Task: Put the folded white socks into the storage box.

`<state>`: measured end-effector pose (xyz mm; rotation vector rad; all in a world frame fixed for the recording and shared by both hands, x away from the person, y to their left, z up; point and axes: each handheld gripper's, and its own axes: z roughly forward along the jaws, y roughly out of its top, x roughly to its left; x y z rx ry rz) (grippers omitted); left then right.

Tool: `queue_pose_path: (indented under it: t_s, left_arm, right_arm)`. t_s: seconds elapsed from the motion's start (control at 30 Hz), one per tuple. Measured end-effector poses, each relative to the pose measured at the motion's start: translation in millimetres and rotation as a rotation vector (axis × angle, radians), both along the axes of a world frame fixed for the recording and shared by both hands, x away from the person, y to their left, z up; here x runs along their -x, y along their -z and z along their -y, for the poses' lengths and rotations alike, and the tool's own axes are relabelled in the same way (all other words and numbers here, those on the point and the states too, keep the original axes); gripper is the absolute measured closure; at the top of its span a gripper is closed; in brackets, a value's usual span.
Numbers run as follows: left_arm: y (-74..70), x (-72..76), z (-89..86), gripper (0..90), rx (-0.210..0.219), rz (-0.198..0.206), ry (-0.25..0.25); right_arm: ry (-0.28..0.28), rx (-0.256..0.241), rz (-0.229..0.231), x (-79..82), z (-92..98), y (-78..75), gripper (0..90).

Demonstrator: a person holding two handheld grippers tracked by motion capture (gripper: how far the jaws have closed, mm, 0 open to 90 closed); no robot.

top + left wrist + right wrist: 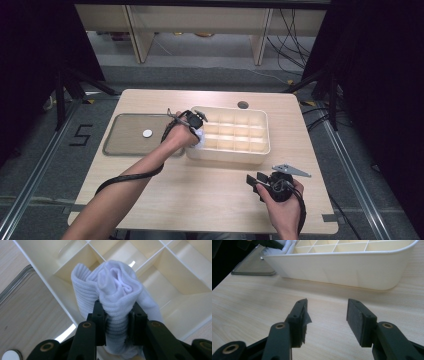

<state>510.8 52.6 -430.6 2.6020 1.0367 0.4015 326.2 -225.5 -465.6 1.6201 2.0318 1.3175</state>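
White ribbed knit, rolled into a soft bundle, is clamped between the black fingers of the left gripper [116, 322]; this sock [112, 292] is held over the left end of a cream plastic organiser box [262, 131], at the compartments by its front left corner. The box is rectangular with rounded corners and is split by thin walls into a grid of small square cells; it sits near the far edge of the pale wood-grain counter [200, 185]. Just left of it lies a flat, grey, glossy tray [120, 145] carrying a small white disc [147, 133]. The ribbing and folds of the sock are seen in the left gripper view, while in the high view it is a small white patch at the hand. The right gripper [327, 317] is held low over the counter near its front right corner, its flat padded fingers apart with nothing between them.
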Motion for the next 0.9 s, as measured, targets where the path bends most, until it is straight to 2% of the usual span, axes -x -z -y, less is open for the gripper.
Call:
queue_pose_path:
  t_s: [0.13,0.27,0.3,0.33,0.47,0.5,0.53,0.57,0.77,0.9]
  left_arm:
    - [0.1,-1.1,-0.5,71.1,0.002,-0.006,-0.002]
    - [0.6,-1.9,-0.8,71.1,0.01,-0.029,-0.017]
    - [0.8,-2.0,-0.8,71.1,0.011,-0.033,-0.019]
    - [1.1,-2.5,-1.1,71.1,0.017,-0.038,-0.022]
    - [0.8,-4.1,-2.8,71.1,0.016,-0.057,-0.019]
    - [0.9,-4.8,-3.2,71.1,0.014,-0.059,-0.015]
    - [1.3,-4.7,-2.9,71.2,0.018,-0.066,-0.023]
    - [1.1,-5.6,-3.2,71.2,0.008,-0.065,-0.011]
    - [3.0,-4.4,-0.6,71.3,-0.007,-0.078,-0.023]
    - [7.1,-4.3,-0.1,71.5,-0.026,-0.082,-0.018]
  right_arm:
    - [-0.001,-0.003,-0.002,-0.3,-0.1,-1.2,52.0]
    - [-0.003,-0.004,0.001,0.0,-0.3,-2.3,52.0]
    - [-0.002,-0.001,-0.001,0.2,0.0,-2.6,52.0]
    - [0.012,-0.034,-0.032,1.8,-2.0,-3.0,51.9]
    - [0.021,-0.023,-0.035,1.2,-2.1,-1.7,51.9]
    - [0.013,-0.036,-0.036,1.4,-2.3,-1.8,51.9]
    - [-0.002,-0.004,-0.013,-0.2,-0.6,-1.1,51.8]
    - [-0.002,-0.004,-0.013,-0.2,-0.6,-1.1,51.8]
    - [-0.004,0.01,-0.002,-2.1,-0.7,0.3,51.7]
    - [-0.009,-0.005,-0.021,-1.2,-1.2,0.6,51.5]
